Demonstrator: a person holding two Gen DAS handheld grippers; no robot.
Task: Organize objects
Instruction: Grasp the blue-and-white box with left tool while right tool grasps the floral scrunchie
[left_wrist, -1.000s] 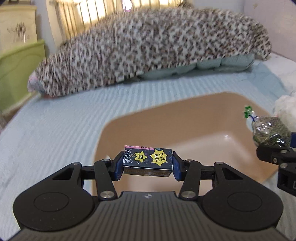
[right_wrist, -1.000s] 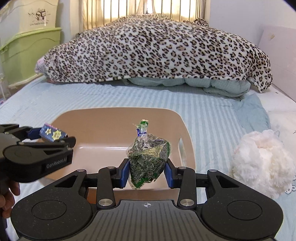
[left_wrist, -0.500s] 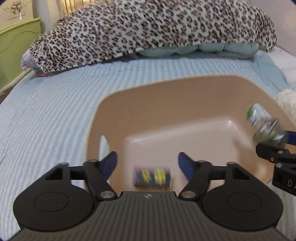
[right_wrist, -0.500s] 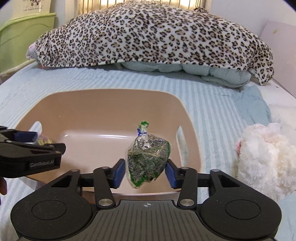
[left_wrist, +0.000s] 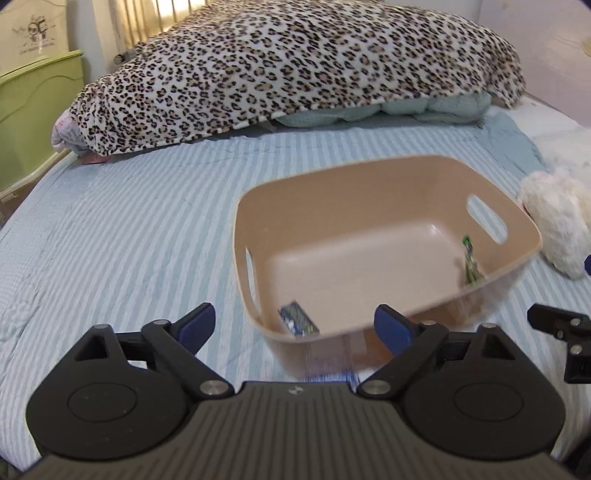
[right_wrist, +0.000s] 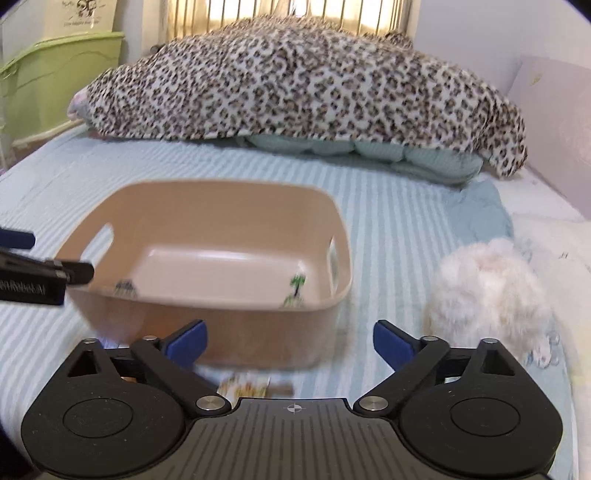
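Observation:
A tan plastic bin (left_wrist: 369, 177) stands on the striped bed; it also shows in the right wrist view (right_wrist: 221, 192). A small dark blue box with yellow stars (left_wrist: 298, 324) lies inside at its near left corner. A clear bag of green contents (left_wrist: 470, 264) leans at the bin's near right wall, seen too in the right wrist view (right_wrist: 295, 290). My left gripper (left_wrist: 294, 326) is open and empty, just in front of the bin's near rim. My right gripper (right_wrist: 290, 338) is open and empty, in front of the bin.
A fluffy white plush (right_wrist: 491, 291) lies right of the bin. A leopard-print blanket (left_wrist: 295, 70) covers the far bed. A green cabinet (left_wrist: 33, 118) stands at left. A blurred small packet (right_wrist: 251, 387) lies on the bed below my right gripper.
Both grippers opened and pulled back from the bin. The blue box fell to the bin floor; the green bag left my right gripper and now rests inside the bin.

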